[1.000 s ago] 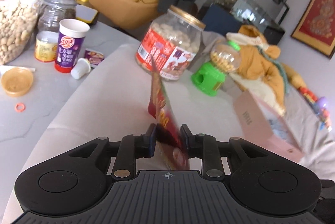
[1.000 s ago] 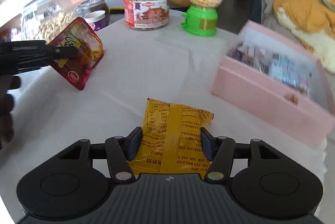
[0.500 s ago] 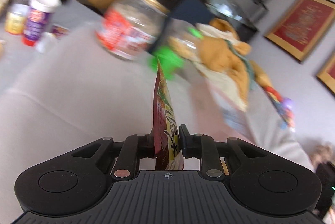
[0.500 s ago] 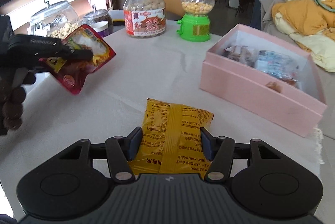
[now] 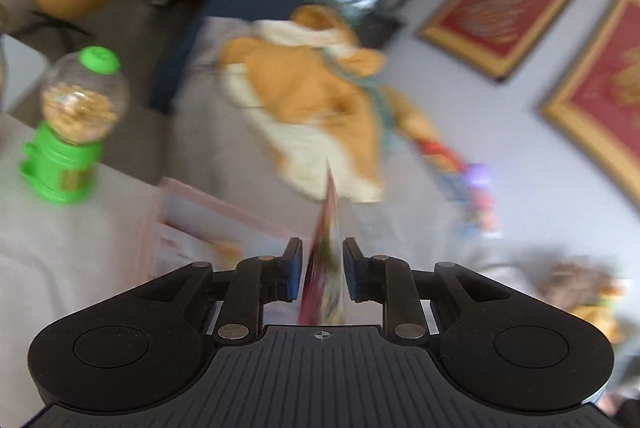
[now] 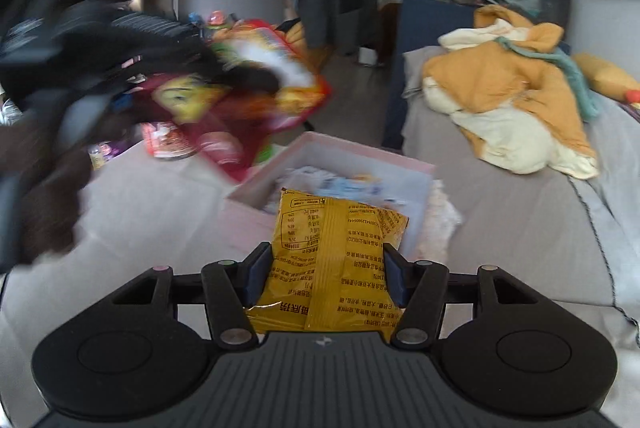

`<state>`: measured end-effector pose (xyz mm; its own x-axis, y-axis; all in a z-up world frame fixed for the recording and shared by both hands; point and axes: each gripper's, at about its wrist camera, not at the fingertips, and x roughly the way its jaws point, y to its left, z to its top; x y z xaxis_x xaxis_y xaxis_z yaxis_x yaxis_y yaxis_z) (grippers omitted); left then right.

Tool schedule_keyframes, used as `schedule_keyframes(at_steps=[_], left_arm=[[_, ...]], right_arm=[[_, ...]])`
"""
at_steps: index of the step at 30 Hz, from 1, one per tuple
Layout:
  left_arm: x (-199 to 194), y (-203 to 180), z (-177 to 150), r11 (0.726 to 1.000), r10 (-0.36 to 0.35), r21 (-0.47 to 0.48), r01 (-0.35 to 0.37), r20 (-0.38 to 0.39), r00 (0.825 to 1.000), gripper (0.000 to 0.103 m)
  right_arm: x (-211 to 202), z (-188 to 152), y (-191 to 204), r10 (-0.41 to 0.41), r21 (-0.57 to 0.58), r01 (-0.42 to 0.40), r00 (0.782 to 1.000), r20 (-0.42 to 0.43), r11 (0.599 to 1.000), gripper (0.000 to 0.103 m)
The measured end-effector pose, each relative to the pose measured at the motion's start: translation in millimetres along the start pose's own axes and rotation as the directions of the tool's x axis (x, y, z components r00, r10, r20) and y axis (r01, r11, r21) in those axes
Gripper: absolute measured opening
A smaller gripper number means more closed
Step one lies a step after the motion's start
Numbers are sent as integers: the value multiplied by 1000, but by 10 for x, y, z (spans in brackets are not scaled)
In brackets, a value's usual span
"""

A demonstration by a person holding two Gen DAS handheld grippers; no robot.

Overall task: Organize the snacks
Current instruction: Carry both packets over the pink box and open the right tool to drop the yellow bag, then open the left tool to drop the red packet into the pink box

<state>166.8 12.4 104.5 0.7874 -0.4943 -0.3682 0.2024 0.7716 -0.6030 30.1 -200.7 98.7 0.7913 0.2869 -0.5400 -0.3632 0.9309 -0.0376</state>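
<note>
My left gripper (image 5: 320, 248) holds a red snack packet (image 5: 329, 212) edge-on in the air; its jaws are opening slightly with the packet still between the pads. The right wrist view shows that packet (image 6: 272, 68), blurred, up at the left beyond the pink box (image 6: 360, 152). My right gripper (image 6: 325, 254) is shut on a yellow snack packet (image 6: 336, 240), which hangs over the near edge of the pink box. Several wrapped snacks lie in the box. In the left wrist view the pink box (image 5: 192, 196) is low at the left.
A green gumball dispenser (image 5: 68, 148) stands on the white tablecloth left of the box. A jar with a red label (image 6: 168, 140) is behind the red packet. An orange and cream blanket (image 6: 512, 96) lies on the grey sofa beyond. A gloved hand (image 6: 52, 196) is at far left.
Both grippers rose and swung toward the pink box. The red packet moved from over the table's left side to beside the box. The yellow packet now hangs over the box's near edge.
</note>
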Motion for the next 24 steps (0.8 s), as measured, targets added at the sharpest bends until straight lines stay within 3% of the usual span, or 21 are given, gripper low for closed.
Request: schedule_keyframes(at_steps=[5, 7, 9, 12, 17, 19, 20, 24], left_arm=[[-2, -12, -157, 978, 141, 149, -144, 30, 990, 25], [-72, -77, -290, 948, 217, 232, -218, 30, 976, 26], [-147, -160, -436, 901, 284, 330, -282, 44, 958, 26], [-226, -226, -565, 856, 324, 405, -320, 61, 944, 26], [-239, -213, -584, 836, 362, 422, -350, 56, 931, 26], [-297, -185, -584, 833, 370, 420, -360, 61, 927, 26], [-314, -171, -590, 833, 370, 419, -361, 61, 927, 26], [-393, -71, -603, 841, 365, 411, -352, 50, 930, 26]], right_arm=[[232, -115, -192, 15, 56, -13, 999, -41, 998, 57], [339, -131, -243, 23, 78, -19, 998, -53, 997, 57], [409, -118, -273, 29, 98, -24, 998, -53, 995, 57], [418, 0, -257, 31, 116, -28, 999, -25, 993, 57], [518, 604, -176, -14, 87, 8, 998, 67, 996, 58], [684, 879, -191, 2, 116, -9, 999, 55, 993, 61], [786, 973, -202, 15, 128, -20, 999, 39, 992, 68], [1080, 1059, -151, -18, 147, 20, 1000, -17, 989, 73]])
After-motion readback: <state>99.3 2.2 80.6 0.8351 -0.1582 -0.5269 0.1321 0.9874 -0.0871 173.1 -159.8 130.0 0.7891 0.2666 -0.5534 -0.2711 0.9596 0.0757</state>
